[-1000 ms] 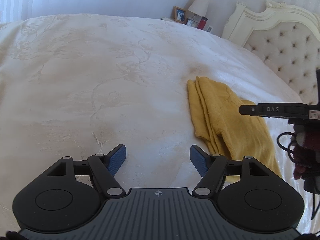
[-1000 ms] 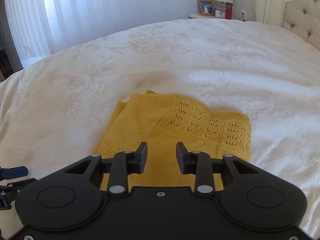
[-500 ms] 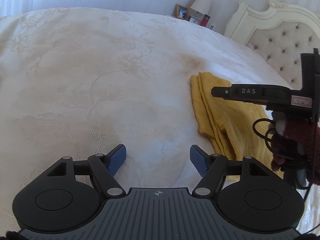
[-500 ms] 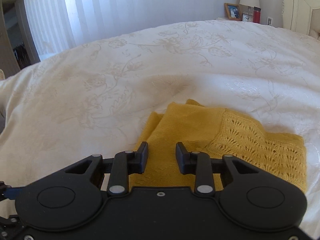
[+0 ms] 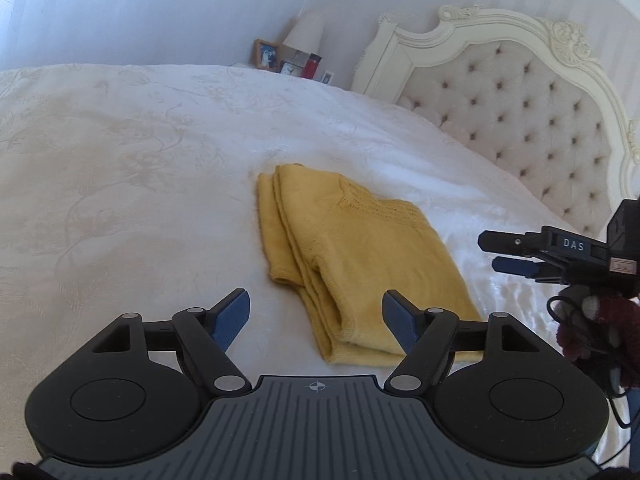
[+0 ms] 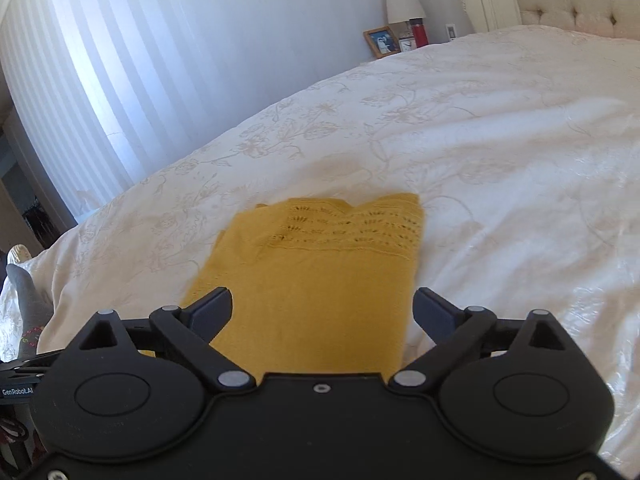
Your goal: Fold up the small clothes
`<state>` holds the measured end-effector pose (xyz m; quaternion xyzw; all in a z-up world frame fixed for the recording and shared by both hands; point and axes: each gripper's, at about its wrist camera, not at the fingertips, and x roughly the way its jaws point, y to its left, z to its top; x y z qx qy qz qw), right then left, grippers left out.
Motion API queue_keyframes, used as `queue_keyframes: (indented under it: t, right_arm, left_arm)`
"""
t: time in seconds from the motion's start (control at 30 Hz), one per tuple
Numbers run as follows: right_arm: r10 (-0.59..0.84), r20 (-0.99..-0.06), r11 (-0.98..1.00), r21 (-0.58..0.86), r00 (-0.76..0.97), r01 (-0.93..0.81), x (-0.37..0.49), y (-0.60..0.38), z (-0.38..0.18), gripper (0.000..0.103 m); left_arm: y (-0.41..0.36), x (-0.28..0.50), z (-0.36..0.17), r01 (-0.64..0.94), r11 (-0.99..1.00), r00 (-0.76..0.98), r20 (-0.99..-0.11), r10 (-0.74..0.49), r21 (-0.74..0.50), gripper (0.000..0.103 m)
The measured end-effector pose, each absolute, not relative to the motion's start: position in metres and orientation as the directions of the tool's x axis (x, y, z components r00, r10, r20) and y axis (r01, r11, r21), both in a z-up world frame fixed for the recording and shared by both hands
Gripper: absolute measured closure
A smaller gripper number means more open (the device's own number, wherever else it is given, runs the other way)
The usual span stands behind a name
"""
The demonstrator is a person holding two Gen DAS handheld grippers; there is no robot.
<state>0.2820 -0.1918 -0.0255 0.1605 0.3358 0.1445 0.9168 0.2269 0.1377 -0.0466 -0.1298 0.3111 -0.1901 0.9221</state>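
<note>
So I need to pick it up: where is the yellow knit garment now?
The folded yellow knit garment lies on the white bedspread, just ahead of both grippers, with the tufted headboard beyond to its right in the left wrist view.

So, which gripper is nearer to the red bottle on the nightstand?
Neither is clearly nearer. The red bottle stands far beyond the bed, away from both. The left gripper and the right gripper, jaws opening, hover over the folded yellow garment.
</note>
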Motion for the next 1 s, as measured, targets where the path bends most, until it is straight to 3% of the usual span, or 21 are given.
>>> queue_keyframes:
  t: [0.2, 0.33, 0.63, 1.0]
  right_arm:
    - [0.402, -0.540, 0.848, 0.525, 0.740, -0.078, 0.293, -0.226, -0.043, 0.005]
    - [0.463, -0.530, 0.791, 0.608, 0.711, -0.062, 0.312, -0.231, -0.063, 0.005]
    - [0.610, -0.477, 0.686, 0.718, 0.633, -0.120, 0.357, -0.223, -0.102, 0.004]
    - [0.666, -0.400, 0.625, 0.760, 0.630, -0.177, 0.383, -0.215, -0.112, 0.004]
  left_arm:
    - [0.112, 0.251, -0.060, 0.257, 0.887, 0.634, -0.626, -0.454, -0.383, 0.025]
    - [0.111, 0.269, -0.071, 0.204, 0.866, 0.588, -0.650, -0.482, -0.457, 0.025]
    - [0.098, 0.309, -0.089, 0.183, 0.803, 0.508, -0.644, -0.571, -0.568, 0.025]
    - [0.091, 0.314, -0.097, 0.230, 0.778, 0.476, -0.630, -0.614, -0.585, 0.025]
